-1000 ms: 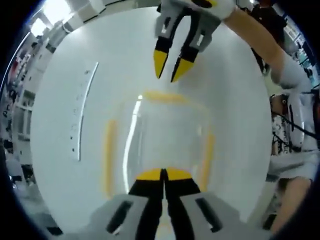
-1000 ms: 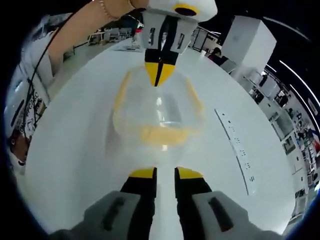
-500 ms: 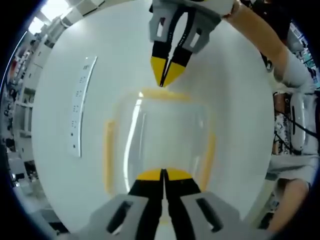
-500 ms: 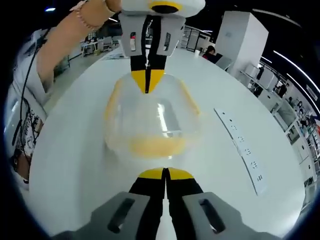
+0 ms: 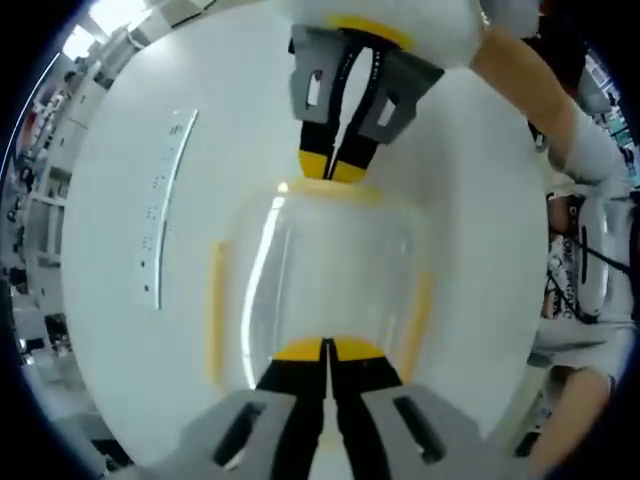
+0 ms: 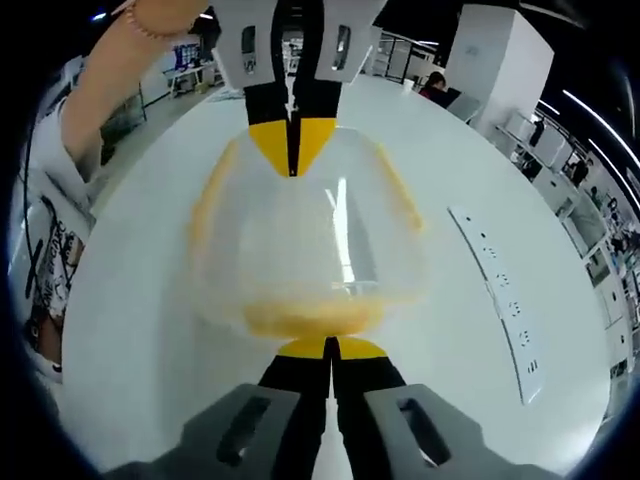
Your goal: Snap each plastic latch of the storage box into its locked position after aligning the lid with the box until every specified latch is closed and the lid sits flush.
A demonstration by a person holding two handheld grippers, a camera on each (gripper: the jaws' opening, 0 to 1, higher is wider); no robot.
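A clear storage box (image 5: 325,270) with a clear lid and yellow latches stands on the white table (image 5: 480,200). My left gripper (image 5: 327,346) is shut, its tips resting at the box's near yellow latch (image 5: 300,350). My right gripper (image 5: 335,172) comes in from the top, shut, tips touching the far yellow latch (image 5: 345,192). Yellow latches also run along the left side (image 5: 214,310) and right side (image 5: 418,312). In the right gripper view the box (image 6: 310,240) fills the middle. There my right gripper (image 6: 330,346) is shut against its near latch (image 6: 300,318), and the left gripper (image 6: 292,150) is shut at the opposite edge.
A white power strip (image 5: 160,220) lies on the table beside the box, also seen as the power strip (image 6: 500,295) in the right gripper view. A person's forearm (image 5: 520,80) reaches in behind the right gripper. Office furniture (image 6: 500,70) stands beyond the table's edge.
My right gripper has shut and moved in from above the table to the box's latch. The left gripper has stayed shut at its own latch.
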